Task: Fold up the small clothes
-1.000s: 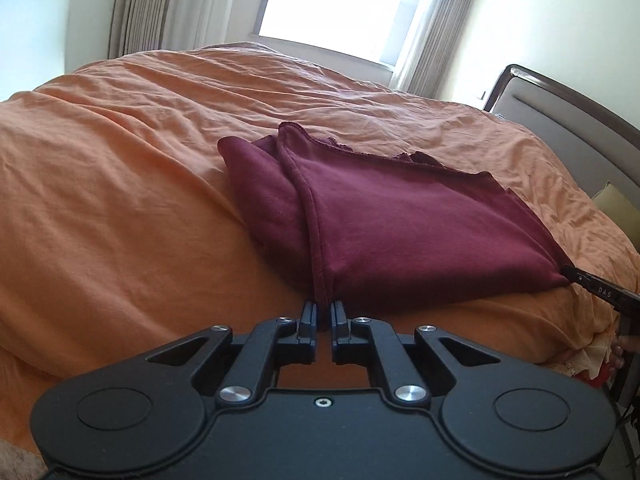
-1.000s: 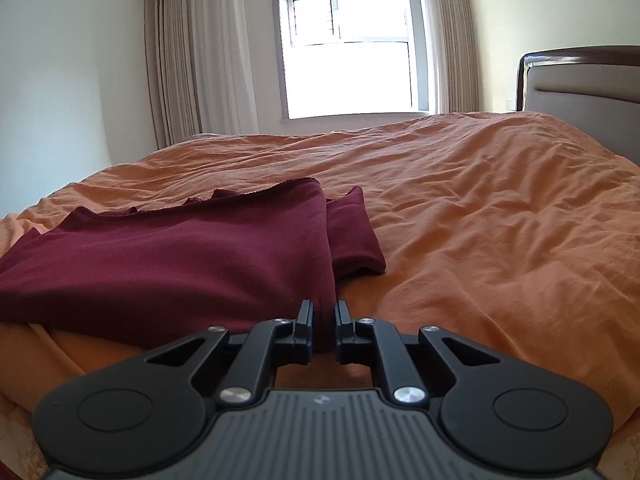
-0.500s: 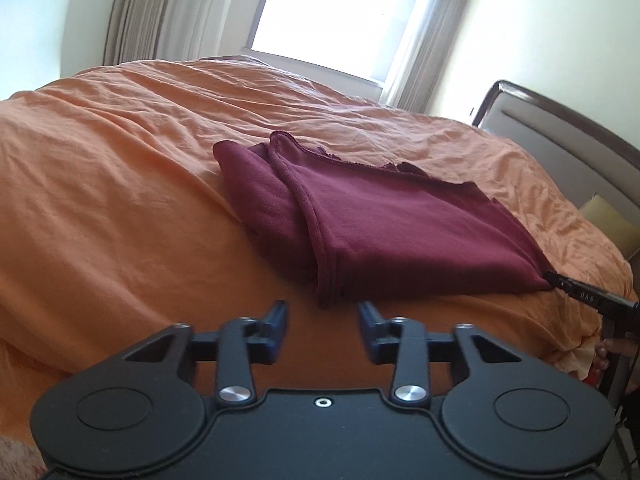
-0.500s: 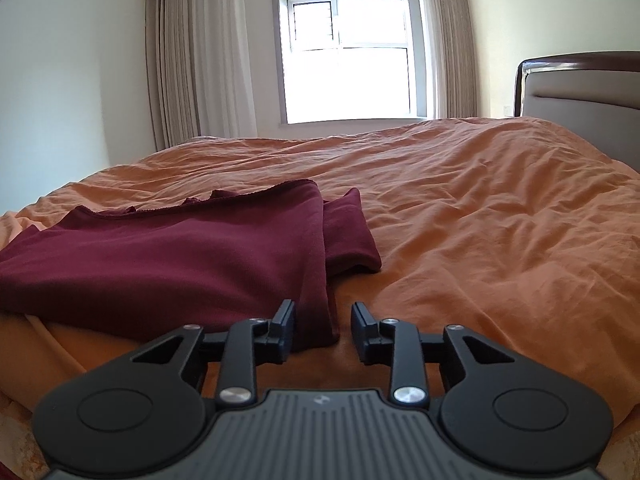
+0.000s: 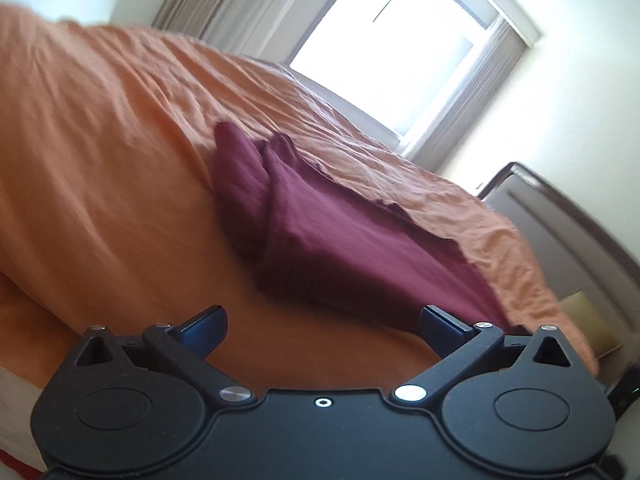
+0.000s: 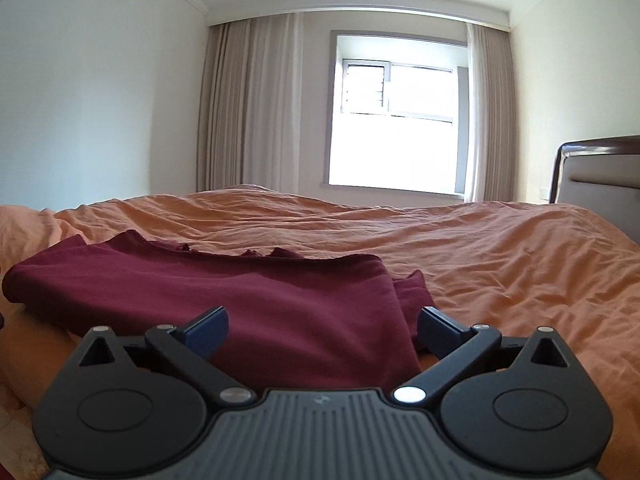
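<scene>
Both tools have let go of the maroon garment [image 6: 248, 300] within the last second: a second ago each was pinched on a near corner of it, half a second ago the fingers had begun to part, and now they stand wide apart with nothing between them. The left tool [image 5: 322, 322] has also rolled to one side and pulled back, so its view is tilted and a little blurred, and bare orange cover shows between its fingers. The right tool [image 6: 322, 322] has risen, and more of the room shows above the bed.

That garment lies folded on the orange duvet [image 6: 500, 256] of the bed, near the edge closest to the person. A doubled layer lies on top, a narrower strip pokes out from under it on the right-hand side in the right wrist view, and a ragged far edge shows where the layers do not quite line up. It rests flat and untouched, apart from both tools, though the right tool's fingers frame its near edge.

Releasing at the near corners suggests a fold toward the person has just been laid down, with the soft bed keeping the cloth where it was dropped. Whether another fold is needed is a judgement call; the piece looks compact but uneven at the far edge.
</scene>
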The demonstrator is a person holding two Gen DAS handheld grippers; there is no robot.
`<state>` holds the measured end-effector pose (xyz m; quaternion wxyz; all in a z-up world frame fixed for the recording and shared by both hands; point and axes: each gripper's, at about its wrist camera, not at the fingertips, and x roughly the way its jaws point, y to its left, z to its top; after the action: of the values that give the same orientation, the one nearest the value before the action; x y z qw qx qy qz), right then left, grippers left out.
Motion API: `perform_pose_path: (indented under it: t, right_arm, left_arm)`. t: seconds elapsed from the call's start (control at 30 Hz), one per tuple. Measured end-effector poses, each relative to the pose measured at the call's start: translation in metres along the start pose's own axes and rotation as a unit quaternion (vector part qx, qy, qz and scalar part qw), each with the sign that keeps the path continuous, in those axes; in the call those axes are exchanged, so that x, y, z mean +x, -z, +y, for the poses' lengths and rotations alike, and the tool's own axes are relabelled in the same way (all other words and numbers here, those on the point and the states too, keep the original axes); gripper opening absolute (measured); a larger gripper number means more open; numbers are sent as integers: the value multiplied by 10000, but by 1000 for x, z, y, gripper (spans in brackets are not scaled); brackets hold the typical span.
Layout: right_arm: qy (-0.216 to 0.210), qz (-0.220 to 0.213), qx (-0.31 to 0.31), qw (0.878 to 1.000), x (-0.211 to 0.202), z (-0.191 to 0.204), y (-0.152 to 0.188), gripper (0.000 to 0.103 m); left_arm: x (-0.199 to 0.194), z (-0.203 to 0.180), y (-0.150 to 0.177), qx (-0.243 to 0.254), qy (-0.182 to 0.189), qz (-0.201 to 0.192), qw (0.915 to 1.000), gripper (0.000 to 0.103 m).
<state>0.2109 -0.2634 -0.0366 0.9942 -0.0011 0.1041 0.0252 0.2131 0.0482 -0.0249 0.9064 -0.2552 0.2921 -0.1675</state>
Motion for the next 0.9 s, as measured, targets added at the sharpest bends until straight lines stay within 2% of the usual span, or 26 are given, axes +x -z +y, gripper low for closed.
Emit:
perform_pose_path:
  t: [0.1, 0.2, 0.33, 0.4, 0.47, 0.57, 0.67, 0.8, 0.9]
  right_arm:
    - [-126, 28, -103, 9999, 8, 11, 2, 103]
    - [-238, 192, 6, 9995, 15, 16, 8, 103]
    - [-371, 329, 93, 9987, 17, 21, 18, 103]
    - [-358, 337, 41, 9988, 15, 24, 21, 103]
    - [-380, 325, 54, 9987, 14, 25, 20, 103]
    - [-420, 247, 142, 9987, 16, 23, 15, 103]
    - [-397, 58, 82, 9992, 21, 26, 6, 103]
    - [-356, -25, -150, 9993, 42, 36, -1, 103]
    - [-669, 21, -99, 9977, 60, 38, 2, 103]
  left_arm:
    - [13, -1, 4, -492, 402, -6, 9980, 102]
    - [22, -4, 3, -723, 446, -300, 9959, 102]
    - [33, -4, -7, -951, 201, -668, 9930, 99]
    - [35, -1, -12, -1192, 134, -811, 9895, 93]
    - [35, -1, -15, -1330, -20, -973, 9863, 79]
    - [35, -11, -14, -1134, -307, -1102, 9869, 68]
    - [37, -16, -11, -952, -558, -1148, 9872, 65]
    - [39, -9, -9, -1228, -668, -1108, 9840, 65]
    - [35, -2, -8, -1393, -745, -1097, 9813, 62]
